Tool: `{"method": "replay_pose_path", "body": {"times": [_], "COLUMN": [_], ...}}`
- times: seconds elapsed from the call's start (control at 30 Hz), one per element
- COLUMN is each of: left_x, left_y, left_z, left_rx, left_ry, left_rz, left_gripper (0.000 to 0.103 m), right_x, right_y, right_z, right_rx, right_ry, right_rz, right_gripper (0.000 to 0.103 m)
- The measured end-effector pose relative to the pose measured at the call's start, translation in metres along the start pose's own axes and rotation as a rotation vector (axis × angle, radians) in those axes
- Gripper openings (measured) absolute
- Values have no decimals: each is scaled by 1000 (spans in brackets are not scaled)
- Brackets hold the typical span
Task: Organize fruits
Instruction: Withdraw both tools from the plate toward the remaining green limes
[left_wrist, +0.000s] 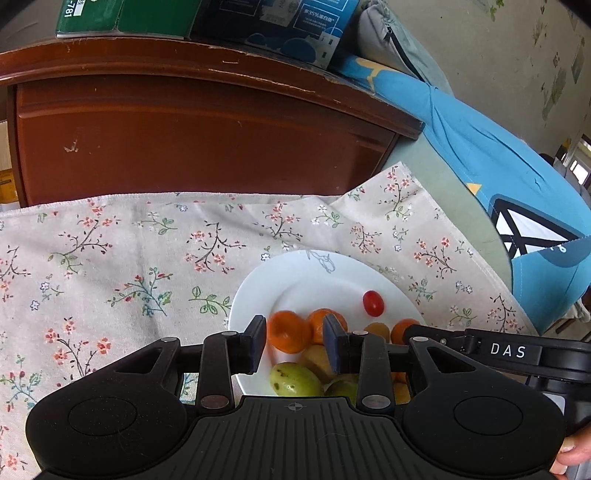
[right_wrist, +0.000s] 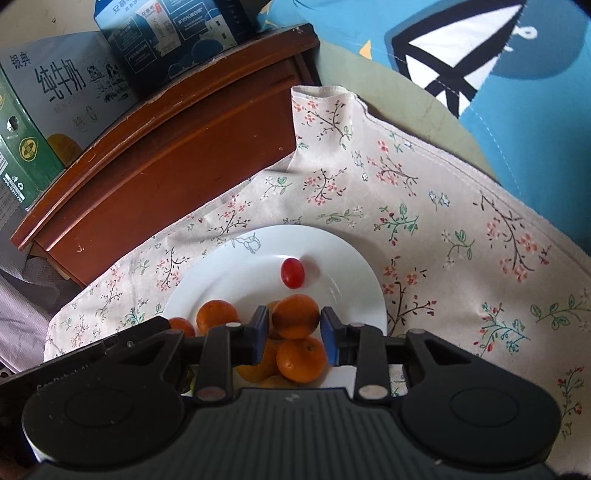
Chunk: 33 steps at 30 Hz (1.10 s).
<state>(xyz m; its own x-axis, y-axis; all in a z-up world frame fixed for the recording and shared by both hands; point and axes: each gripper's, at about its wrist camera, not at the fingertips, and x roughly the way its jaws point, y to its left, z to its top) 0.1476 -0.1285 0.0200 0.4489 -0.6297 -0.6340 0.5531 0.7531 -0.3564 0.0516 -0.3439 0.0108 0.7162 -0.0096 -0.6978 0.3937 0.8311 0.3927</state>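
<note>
Both my claws hang over the white plate (left_wrist: 295, 273) on the flowered cloth (left_wrist: 110, 258).

My left claw (left_wrist: 294, 341) is released, jaws apart with nothing pinched; the blue pads sit either side of a gap. Through that gap I see an orange (left_wrist: 286, 332) by the left pad and a second orange (left_wrist: 317, 325) partly behind the right pad, not touching that I can tell. A green fruit (left_wrist: 293, 378) lies at the plate's near edge, a yellowish one (left_wrist: 317, 360) just behind it.

My right claw (right_wrist: 294, 332) is also released. An orange (right_wrist: 295, 319) sits between the pads in the right view, small gaps on both sides, so no squeeze. Another orange (right_wrist: 301, 360) is just nearer than it, and one more (right_wrist: 216, 315) to the left on the plate.

A cherry tomato (right_wrist: 292, 272) lies alone toward the plate's far side, apart from the pile.

Beyond the plate stands a brown wooden cabinet (left_wrist: 184, 140) with cartons (right_wrist: 55, 110) on top; right of the plate is a blue pillow (left_wrist: 498, 147).
</note>
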Motion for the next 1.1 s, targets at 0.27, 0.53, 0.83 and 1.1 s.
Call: {"method": "replay_pose_path", "body": {"times": [0.27, 0.53, 0.83, 1.1], "left_x": [-24, -40, -65, -98], "left_y": [-2, 3, 14, 21], "left_z": [9, 10, 6, 6], "left_rx": [-15, -6, -2, -8], "left_ry": [-46, -10, 25, 9], "left_rz": [48, 142, 217, 261], "left_gripper": [74, 84, 92, 93], "right_x": [-11, -14, -20, -27], "right_y": [11, 22, 33, 60], "right_z": [4, -1, -8, -26], "right_rx": [-36, -63, -91, -216], "right_ry": [-32, 0, 28, 72], "right_rz": [52, 118, 163, 213], "right_gripper": [35, 37, 37, 37]}}
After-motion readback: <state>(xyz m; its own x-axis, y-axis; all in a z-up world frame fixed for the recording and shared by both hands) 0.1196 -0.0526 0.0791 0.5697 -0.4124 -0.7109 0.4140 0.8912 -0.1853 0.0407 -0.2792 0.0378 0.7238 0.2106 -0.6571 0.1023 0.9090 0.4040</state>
